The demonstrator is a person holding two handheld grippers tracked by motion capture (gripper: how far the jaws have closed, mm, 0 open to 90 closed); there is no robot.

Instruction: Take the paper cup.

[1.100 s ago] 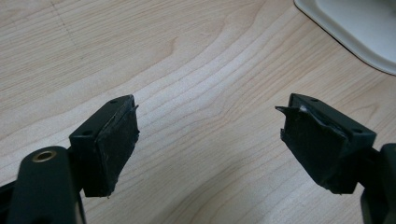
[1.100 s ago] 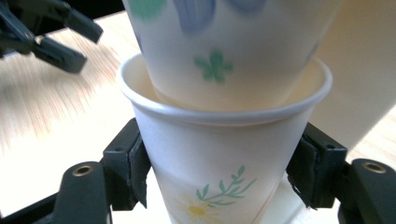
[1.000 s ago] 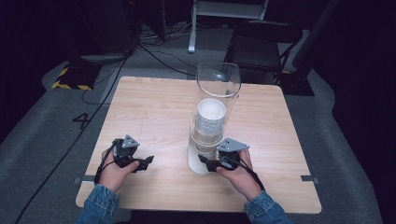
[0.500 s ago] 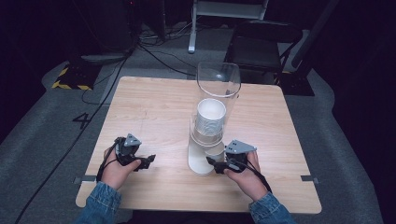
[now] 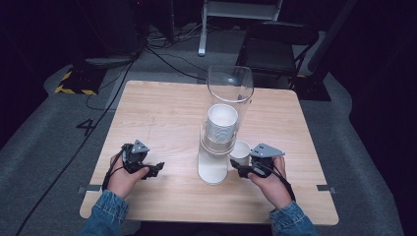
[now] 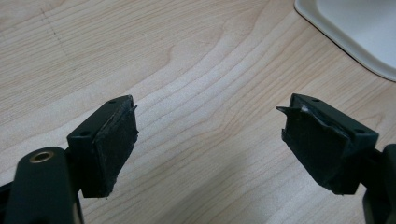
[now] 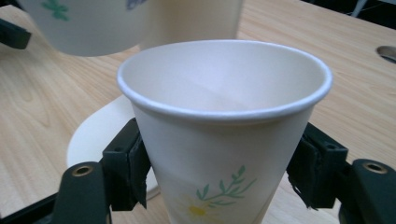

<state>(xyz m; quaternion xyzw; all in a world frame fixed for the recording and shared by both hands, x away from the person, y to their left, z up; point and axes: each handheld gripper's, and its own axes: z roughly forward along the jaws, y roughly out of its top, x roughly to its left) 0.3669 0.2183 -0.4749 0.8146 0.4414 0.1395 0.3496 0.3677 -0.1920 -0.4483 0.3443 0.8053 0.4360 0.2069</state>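
a paper cup (image 7: 224, 135) was clamped upright between the right gripper (image 5: 246, 169) jaws beside the cup dispenser (image 5: 219, 132), apparently just drawn out; the left gripper (image 6: 210, 144) was held apart, idle, left of the dispenser.

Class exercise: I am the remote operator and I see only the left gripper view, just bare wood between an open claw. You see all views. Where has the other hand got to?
Observer: The right claw is shut on a white paper cup with a daisy print, upright and empty inside.
Operator: Where did that cup come from?
Observer: I cannot say, but the cup stands beside a clear plastic tube dispenser holding a stack of white cups.
Operator: And the white corner at my top right?
Observer: That is the dispenser's white flat base; your left claw points toward it over the light wooden table.
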